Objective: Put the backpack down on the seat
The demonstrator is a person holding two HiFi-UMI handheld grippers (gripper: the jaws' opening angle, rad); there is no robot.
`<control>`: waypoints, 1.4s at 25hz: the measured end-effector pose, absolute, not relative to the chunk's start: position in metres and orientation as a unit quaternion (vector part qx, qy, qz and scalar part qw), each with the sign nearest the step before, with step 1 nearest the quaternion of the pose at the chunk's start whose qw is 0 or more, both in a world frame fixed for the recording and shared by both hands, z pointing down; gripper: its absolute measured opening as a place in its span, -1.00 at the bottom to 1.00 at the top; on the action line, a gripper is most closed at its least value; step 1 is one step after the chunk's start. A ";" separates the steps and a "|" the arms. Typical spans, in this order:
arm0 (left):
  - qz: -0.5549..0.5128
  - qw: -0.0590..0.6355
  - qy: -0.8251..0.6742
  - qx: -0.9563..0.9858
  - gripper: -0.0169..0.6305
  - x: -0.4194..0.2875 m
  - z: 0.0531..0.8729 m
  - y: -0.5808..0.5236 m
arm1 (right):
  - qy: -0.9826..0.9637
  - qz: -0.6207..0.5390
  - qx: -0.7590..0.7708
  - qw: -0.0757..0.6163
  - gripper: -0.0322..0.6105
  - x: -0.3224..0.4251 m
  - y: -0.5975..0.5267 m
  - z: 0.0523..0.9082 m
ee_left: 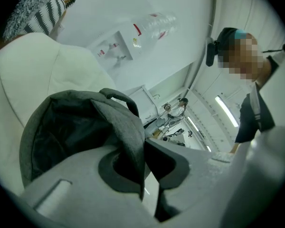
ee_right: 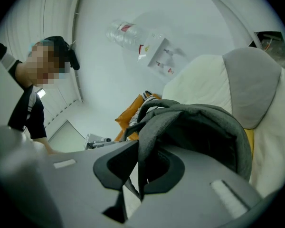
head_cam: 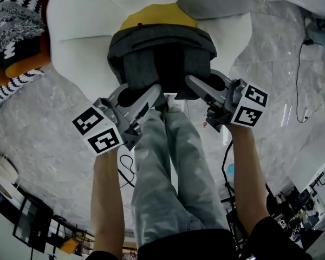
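Grey backpack (head_cam: 161, 50), its fabric nipped tight in the jaws of left gripper (head_cam: 147, 97) and right gripper (head_cam: 197, 85); seat (head_cam: 76, 37) just beyond them. Risk: a thin hold slips and the bag tumbles off the front.

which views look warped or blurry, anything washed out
Head view: sharp, backpack dark with little detail. Left gripper view: fisheye with black corners, left claw soft up close. Right gripper view: same fisheye, white seat bright, low contrast.

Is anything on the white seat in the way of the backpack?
A yellow cushion lies on the seat, partly hidden behind the backpack, so it may land on that; nothing else visible blocks it.
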State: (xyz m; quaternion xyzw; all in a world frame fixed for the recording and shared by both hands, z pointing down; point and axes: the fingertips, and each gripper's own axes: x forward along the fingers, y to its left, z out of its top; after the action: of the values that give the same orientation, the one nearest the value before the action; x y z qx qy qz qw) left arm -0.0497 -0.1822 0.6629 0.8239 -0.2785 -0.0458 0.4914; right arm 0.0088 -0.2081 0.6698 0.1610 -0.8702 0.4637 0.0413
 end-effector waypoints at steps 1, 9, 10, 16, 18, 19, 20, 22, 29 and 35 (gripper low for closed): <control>-0.045 0.494 -0.280 0.821 -0.85 -0.049 0.672 -0.188 | -0.869 0.462 0.172 0.048 -0.79 0.010 -0.215 0.681; -0.005 0.511 -0.322 0.797 -0.85 -0.048 0.703 -0.218 | -0.861 0.448 0.229 0.075 -0.79 0.011 -0.250 0.710; 0.000 0.512 -0.330 0.793 -0.84 -0.049 0.712 -0.225 | -0.859 0.448 0.234 0.082 -0.79 0.011 -0.257 0.718; 0.003 0.526 -0.355 0.773 -0.84 -0.050 0.745 -0.259 | -0.854 0.446 0.247 0.100 -0.79 0.010 -0.291 0.749; 0.004 0.533 -0.355 0.768 -0.84 -0.048 0.753 -0.269 | -0.852 0.447 0.254 0.098 -0.79 0.013 -0.302 0.759; 0.007 0.535 -0.356 0.766 -0.84 -0.046 0.758 -0.275 | -0.851 0.448 0.256 0.098 -0.79 0.016 -0.308 0.764; 0.012 0.537 -0.358 0.763 -0.84 -0.045 0.764 -0.279 | -0.850 0.448 0.259 0.100 -0.79 0.017 -0.313 0.769; 0.020 0.541 -0.363 0.758 -0.84 -0.049 0.776 -0.285 | -0.847 0.452 0.261 0.102 -0.79 0.016 -0.320 0.778; 0.051 0.557 -0.406 0.723 -0.83 -0.058 0.817 -0.307 | -0.825 0.473 0.283 0.119 -0.79 0.012 -0.346 0.808; 0.058 0.569 -0.433 0.697 -0.82 -0.074 0.850 -0.341 | -0.802 0.483 0.317 0.154 -0.78 -0.003 -0.378 0.837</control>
State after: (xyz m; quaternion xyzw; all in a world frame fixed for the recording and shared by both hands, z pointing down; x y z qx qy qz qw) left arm -0.0740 -0.3409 0.8504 0.6969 -0.4327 0.0579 0.5689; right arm -0.0034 -0.3776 0.8373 0.3168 -0.8019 0.4825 0.1540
